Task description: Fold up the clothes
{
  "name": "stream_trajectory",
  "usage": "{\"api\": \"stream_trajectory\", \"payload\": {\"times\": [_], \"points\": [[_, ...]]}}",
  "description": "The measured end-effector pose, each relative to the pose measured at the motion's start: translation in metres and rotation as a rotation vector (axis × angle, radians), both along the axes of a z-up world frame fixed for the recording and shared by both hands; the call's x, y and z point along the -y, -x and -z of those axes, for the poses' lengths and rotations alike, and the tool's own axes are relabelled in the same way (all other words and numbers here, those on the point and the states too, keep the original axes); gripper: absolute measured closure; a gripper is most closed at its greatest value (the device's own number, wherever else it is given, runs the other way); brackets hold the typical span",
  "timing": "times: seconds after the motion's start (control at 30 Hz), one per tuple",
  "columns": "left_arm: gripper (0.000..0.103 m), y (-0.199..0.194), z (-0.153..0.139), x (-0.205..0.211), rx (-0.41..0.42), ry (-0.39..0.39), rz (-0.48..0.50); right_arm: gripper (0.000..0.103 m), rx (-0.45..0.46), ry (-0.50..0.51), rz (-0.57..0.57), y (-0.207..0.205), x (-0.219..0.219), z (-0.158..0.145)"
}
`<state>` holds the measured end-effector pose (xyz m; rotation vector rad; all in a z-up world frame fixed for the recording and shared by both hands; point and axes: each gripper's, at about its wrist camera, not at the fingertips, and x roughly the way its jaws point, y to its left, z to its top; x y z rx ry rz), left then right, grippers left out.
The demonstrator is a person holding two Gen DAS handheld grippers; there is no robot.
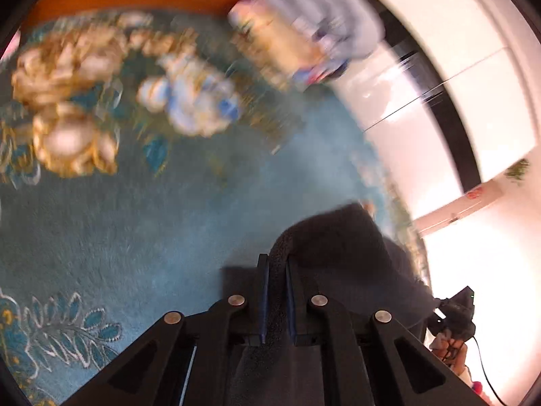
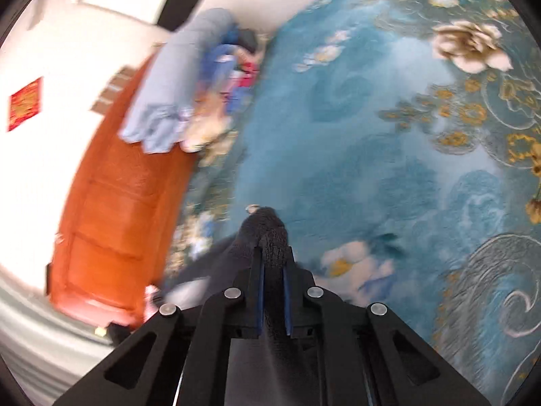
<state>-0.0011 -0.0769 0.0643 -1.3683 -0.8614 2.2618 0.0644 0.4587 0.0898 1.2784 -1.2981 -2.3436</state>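
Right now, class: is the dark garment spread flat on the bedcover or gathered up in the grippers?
Gathered up. The left gripper and right gripper each pinch a bunched fold of the dark garment above the floral bedcover.

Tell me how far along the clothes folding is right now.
Early on. Done: nothing visibly folded yet. In hand: the left tool and right tool are each shut on a bunch of the dark textured knit garment, above the teal floral bedspread. Left: folding this garment, then the jumbled pile of light-blue and colourful clothes at the bedspread's edge.
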Motion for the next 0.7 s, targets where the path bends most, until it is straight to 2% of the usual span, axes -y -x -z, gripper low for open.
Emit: {"api": "stream_trajectory", "payload": {"times": [0.07, 0.1, 0.13, 0.2, 0.3, 0.4, 0.5, 0.6, 0.7], "points": [[0.094, 0.009, 0.023, -0.001, 0.082, 0.030, 0.002, 0.094, 0.133, 0.006, 0.015, 0.010, 0.001, 0.038], [0.094, 0.013, 0.035, -0.002, 0.123, 0.045, 0.003, 0.094, 0.170, 0.026, 0.024, 0.009, 0.001, 0.052], [0.094, 0.017, 0.046, -0.003, 0.159, 0.057, 0.003, 0.094, 0.199, 0.049, 0.034, 0.007, 0.002, 0.066], [0.094, 0.020, 0.046, 0.002, 0.159, 0.036, -0.007, 0.094, 0.205, 0.067, 0.042, 0.003, 0.000, 0.076], [0.094, 0.025, 0.047, 0.008, 0.159, 0.008, -0.020, 0.094, 0.190, 0.075, 0.039, 0.003, -0.006, 0.074], [0.094, 0.028, 0.049, 0.000, 0.177, 0.069, 0.002, 0.094, 0.200, 0.046, 0.028, 0.006, -0.005, 0.072], [0.093, 0.018, 0.047, 0.000, 0.203, 0.061, -0.010, 0.094, 0.242, 0.043, 0.020, 0.007, -0.001, 0.078], [0.091, 0.016, 0.037, 0.002, 0.195, 0.023, -0.019, 0.093, 0.264, 0.048, 0.009, 0.006, 0.002, 0.080], [0.090, 0.014, 0.024, 0.006, 0.183, -0.013, -0.024, 0.090, 0.238, 0.026, -0.005, 0.006, 0.005, 0.066]]}}
